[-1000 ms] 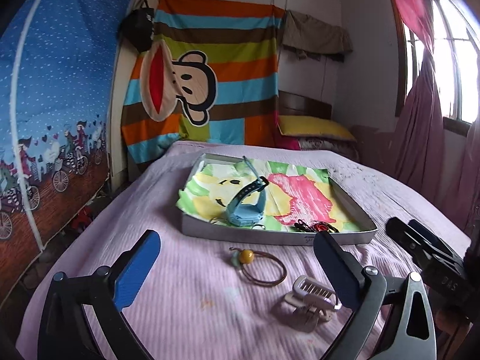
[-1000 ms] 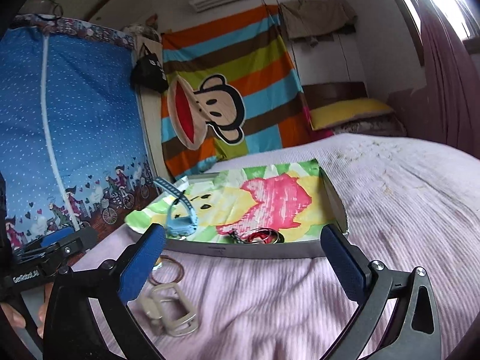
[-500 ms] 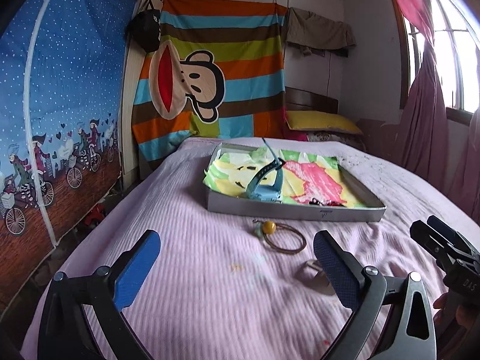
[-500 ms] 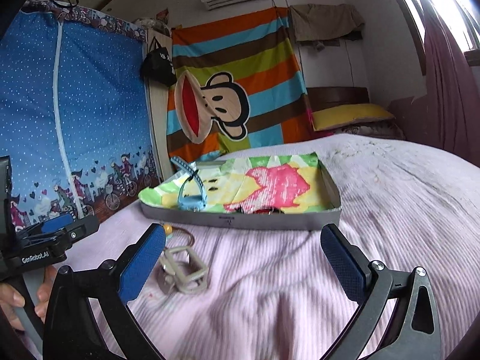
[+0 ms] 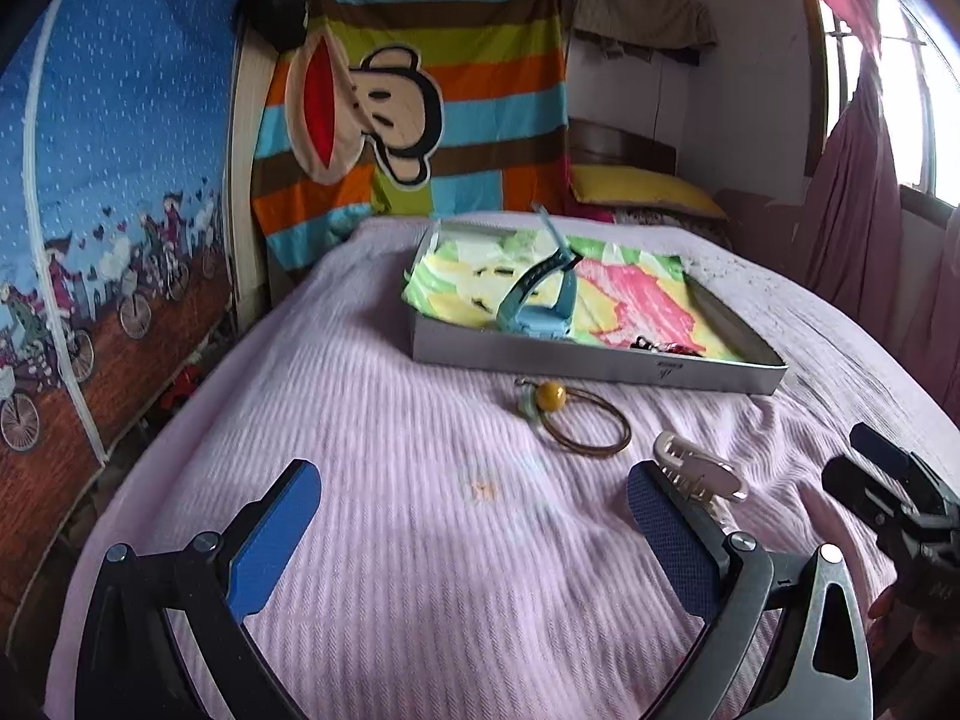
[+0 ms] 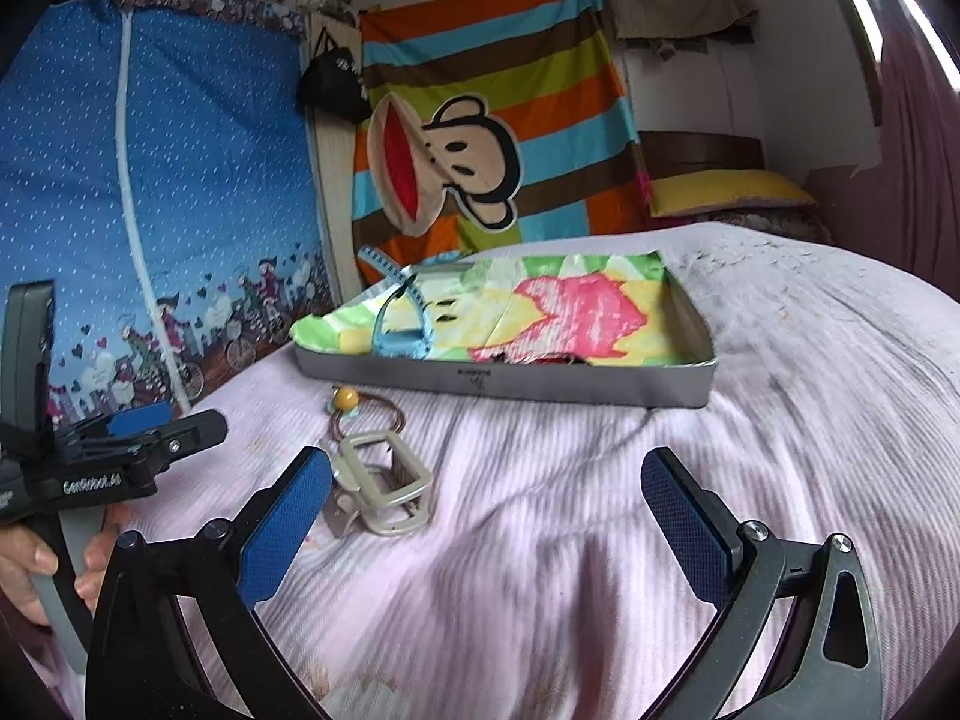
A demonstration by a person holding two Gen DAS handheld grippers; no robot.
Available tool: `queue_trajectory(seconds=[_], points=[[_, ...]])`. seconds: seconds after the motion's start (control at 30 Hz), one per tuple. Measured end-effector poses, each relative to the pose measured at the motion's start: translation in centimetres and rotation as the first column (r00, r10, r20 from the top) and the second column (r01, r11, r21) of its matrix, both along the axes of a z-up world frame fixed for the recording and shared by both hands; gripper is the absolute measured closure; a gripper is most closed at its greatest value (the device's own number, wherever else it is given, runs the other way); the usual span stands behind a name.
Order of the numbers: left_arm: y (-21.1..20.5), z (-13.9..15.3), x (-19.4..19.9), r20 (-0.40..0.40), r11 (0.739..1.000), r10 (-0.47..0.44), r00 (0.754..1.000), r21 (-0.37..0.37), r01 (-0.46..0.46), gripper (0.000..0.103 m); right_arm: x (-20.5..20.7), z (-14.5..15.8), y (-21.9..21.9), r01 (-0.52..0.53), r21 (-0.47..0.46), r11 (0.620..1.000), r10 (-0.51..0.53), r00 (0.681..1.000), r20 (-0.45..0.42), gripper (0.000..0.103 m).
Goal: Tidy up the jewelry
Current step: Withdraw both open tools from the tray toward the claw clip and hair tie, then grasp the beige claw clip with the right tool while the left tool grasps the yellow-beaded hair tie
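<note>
A grey tray [image 5: 594, 358] [image 6: 498, 381] lined with a colourful picture lies on the pink bedspread. In it stand a light blue watch [image 5: 540, 306] [image 6: 401, 324] and a small dark red item [image 5: 669, 347] [image 6: 543, 358]. In front of the tray lie a brown hair tie with a yellow bead [image 5: 585, 423] [image 6: 360, 407] and a beige hair claw clip [image 5: 699, 471] [image 6: 381, 489]. My left gripper [image 5: 474, 525] is open and empty, the clip just beyond its right finger. My right gripper [image 6: 486, 507] is open and empty, the clip beside its left finger.
The bed fills the middle of both views. A blue fabric wardrobe [image 5: 90, 210] stands along its left side and a striped monkey cloth [image 5: 414, 90] hangs behind it. A yellow pillow [image 5: 636, 195] lies at the head, and pink curtains [image 5: 852, 204] hang at the right.
Both grippers have pulled back and lower from the tray, which now sits farther off. The hair tie and clip have not moved on the bed. Both grippers stay open.
</note>
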State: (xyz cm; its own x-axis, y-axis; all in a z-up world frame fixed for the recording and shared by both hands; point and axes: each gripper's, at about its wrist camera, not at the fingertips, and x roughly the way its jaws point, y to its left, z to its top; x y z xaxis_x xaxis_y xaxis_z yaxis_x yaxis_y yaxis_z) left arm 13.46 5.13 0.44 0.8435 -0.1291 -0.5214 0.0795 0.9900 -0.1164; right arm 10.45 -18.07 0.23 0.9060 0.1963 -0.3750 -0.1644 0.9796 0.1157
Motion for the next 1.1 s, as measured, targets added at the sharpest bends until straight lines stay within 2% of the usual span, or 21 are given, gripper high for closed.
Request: queue_trajectory(seconds=[0.27, 0.43, 0.63, 0.8, 0.87, 0.97, 1.1], points=[[0.8, -0.8, 3.0, -0.114, 0.999, -0.010, 0.993, -0.047, 0.005, 0.000, 1.9, -1.1, 2.4, -0.119, -0.066, 0.991, 0.111, 0.988, -0.108, 0.002], [1.1, -1.0, 4.2, -0.143, 0.998, -0.022, 0.989, -0.068, 0.012, 0.000, 4.5, -2.5, 4.1, -0.170, -0.106, 0.980, 0.142, 0.962, -0.231, 0.002], [0.7, -0.9, 5.7, -0.158, 0.997, -0.053, 0.986, -0.068, 0.043, 0.000, 7.0, -3.1, 4.8, -0.155, -0.110, 0.982, 0.118, 0.949, -0.292, 0.002], [0.1, -0.9, 7.1, -0.170, 0.995, -0.079, 0.982, -0.068, 0.069, 0.001, 8.3, -3.3, 4.2, -0.104, -0.098, 0.990, 0.070, 0.951, -0.301, 0.003], [-0.1, -1.0, 7.6, -0.176, 0.995, -0.087, 0.981, -0.071, 0.075, 0.006, 9.1, -3.4, 3.6, -0.079, -0.078, 0.994, 0.051, 0.950, -0.309, 0.016], [-0.5, -1.1, 8.0, -0.182, 0.993, -0.102, 0.978, -0.069, 0.091, 0.010, 9.7, -3.8, 2.4, -0.033, -0.038, 0.999, 0.019, 0.946, -0.324, 0.028], [-1.7, -1.2, 8.4, -0.184, 0.990, -0.140, 0.973, -0.053, 0.133, 0.016, 9.6, -4.0, 2.3, -0.017, -0.035, 0.999, 0.005, 0.949, -0.315, 0.029]])
